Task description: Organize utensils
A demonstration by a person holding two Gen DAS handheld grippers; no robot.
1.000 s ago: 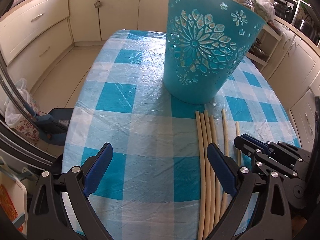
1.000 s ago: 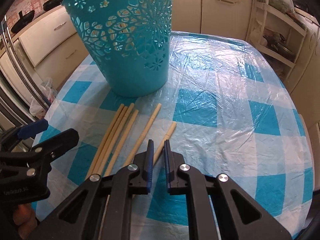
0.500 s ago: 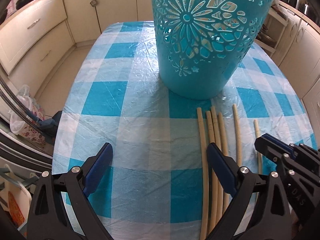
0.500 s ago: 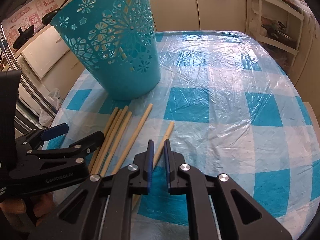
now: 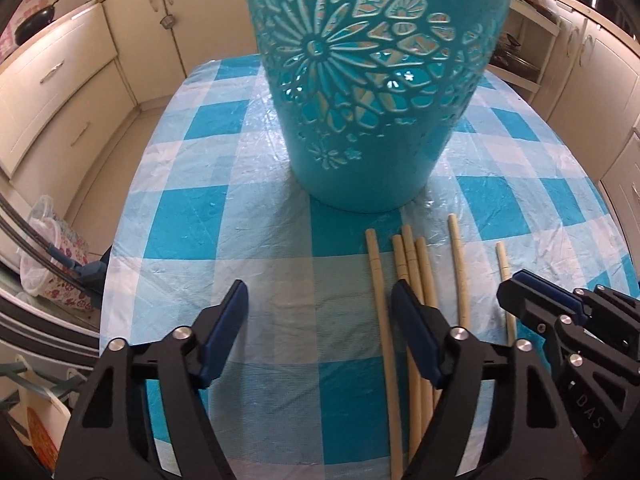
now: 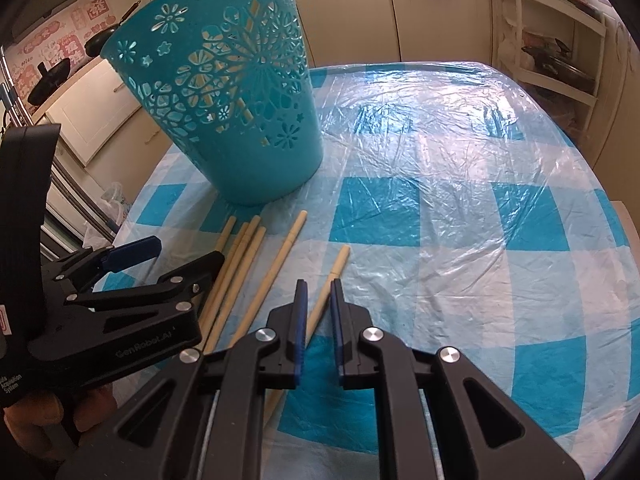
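Chopsticks (image 5: 424, 276) all lie on the worktop (image 5: 264, 264) beside our basket (image 5: 372, 92); left hand-held gripper (image 5: 320, 312) closing on nothing, right hand-held gripper (image 6: 318, 312) nearly together, empty.

Both tongs, left tongs (image 5: 320, 320) and right tongs (image 6: 318, 312), are matte black plastic with blue pads, silver pivot screws, white lettering.

Basket (image 5: 372, 92): rim cut off at 12 o'clock in left wrist view; inside not visible. Right wrist view shows rim, contents only as slivers thru cut-outs, can't ID.

Chopsticks (image 5: 424, 276): near ends hidden under left gripper (image 5: 320, 308) finger at 5 o'clock. Rightmost stick (image 6: 334, 276) runs btwn right gripper (image 6: 318, 296) pads; contact unclear.

Wall stickers (image 6: 48, 40) at 10 o'clock: too small to read.
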